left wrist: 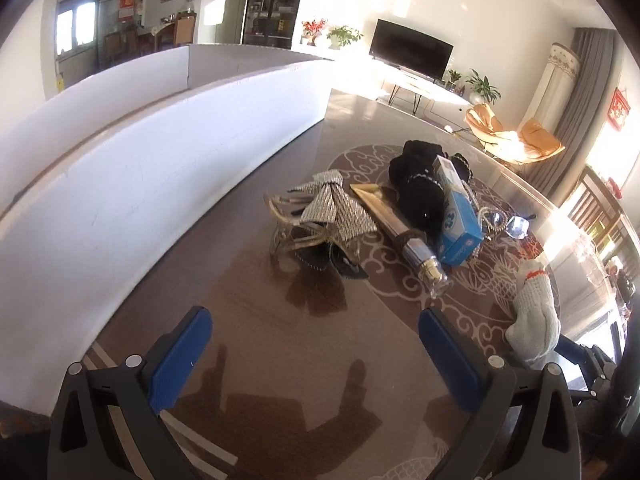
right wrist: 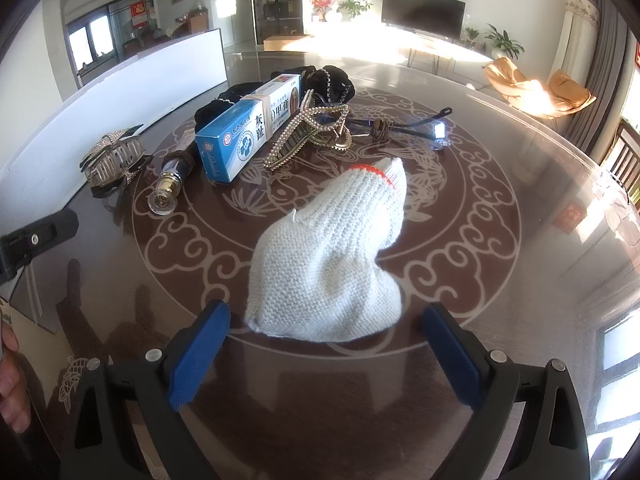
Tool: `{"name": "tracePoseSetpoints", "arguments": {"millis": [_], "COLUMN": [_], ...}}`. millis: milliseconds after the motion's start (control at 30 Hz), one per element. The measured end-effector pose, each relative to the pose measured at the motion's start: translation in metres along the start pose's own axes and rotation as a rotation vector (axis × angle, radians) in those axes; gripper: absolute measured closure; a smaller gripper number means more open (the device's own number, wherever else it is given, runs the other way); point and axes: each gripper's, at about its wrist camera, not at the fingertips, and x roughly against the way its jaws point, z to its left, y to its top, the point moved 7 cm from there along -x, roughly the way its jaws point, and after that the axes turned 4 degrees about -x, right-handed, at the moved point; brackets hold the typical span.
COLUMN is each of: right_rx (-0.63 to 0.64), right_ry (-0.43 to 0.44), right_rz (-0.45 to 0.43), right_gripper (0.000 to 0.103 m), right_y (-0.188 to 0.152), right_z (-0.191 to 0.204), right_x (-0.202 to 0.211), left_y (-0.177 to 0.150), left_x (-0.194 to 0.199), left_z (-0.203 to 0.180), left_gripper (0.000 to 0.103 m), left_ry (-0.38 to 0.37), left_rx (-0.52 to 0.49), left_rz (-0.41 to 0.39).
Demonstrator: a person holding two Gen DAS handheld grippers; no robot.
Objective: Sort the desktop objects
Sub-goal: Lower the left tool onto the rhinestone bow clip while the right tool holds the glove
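Both hand-held grippers hung wide open, holding nothing: left (left wrist: 316, 336), right (right wrist: 326, 334). The knit glove (right wrist: 328, 268) sat just ahead of the right one, bare tabletop (right wrist: 520, 240) beside it.

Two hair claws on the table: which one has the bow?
The claw at far left by the white box; the other claw, beside the blue carton, has none.

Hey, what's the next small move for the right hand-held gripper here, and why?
Probably ease the right hand-held gripper forward and down until its open jaws straddle the white glove. The glove lies directly ahead of it on the table, apart from the pile, its near edge just short of the blue pads. Neither gripper holds anything.
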Motion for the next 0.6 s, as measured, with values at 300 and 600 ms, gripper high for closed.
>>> {"name": "tracePoseSetpoints", "arguments": {"millis": [300,600], "right_rx": [0.000,-0.002], "right_ry": [0.000,0.015], "right_rz": [0.000,0.002], "right_gripper": [0.006,0.004], "right_y": [0.000,0.000], "right_z": [0.000,0.000], "right_x": [0.000,0.000], "left_y": [0.052,0.049], "left_x": [-0.074,-0.076], "left_z": [-0.010,-0.008], "left_gripper": [0.000,0.056], "left_ry": [0.101,-0.004], "left_rx": [-0.123,-0.189], "left_rz": [0.093,0.099]}}
